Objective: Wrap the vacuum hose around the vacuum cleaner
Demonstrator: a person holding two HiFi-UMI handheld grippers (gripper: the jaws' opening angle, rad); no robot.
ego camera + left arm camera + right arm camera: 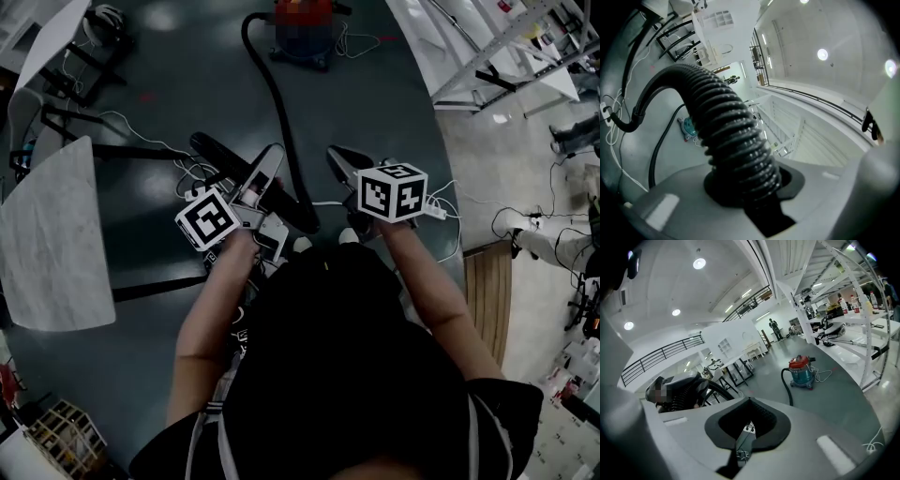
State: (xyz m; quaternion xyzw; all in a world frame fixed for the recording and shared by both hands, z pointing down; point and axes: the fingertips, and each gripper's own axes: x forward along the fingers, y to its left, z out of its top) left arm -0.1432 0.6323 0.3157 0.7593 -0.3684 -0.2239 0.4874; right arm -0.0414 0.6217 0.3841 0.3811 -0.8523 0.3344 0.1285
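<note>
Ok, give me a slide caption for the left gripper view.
Left gripper clamped on the ribbed black vacuum hose, which arcs up and away.

The hose [277,105] runs from the vacuum cleaner [305,28], far ahead, back into the left gripper [267,178].

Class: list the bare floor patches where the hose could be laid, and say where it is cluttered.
Bare floor lies right of the hose, between the vacuum cleaner and the white shelving. Another patch lies left of the hose, beyond the white table. Crowded: around the power strip near the person.
</note>
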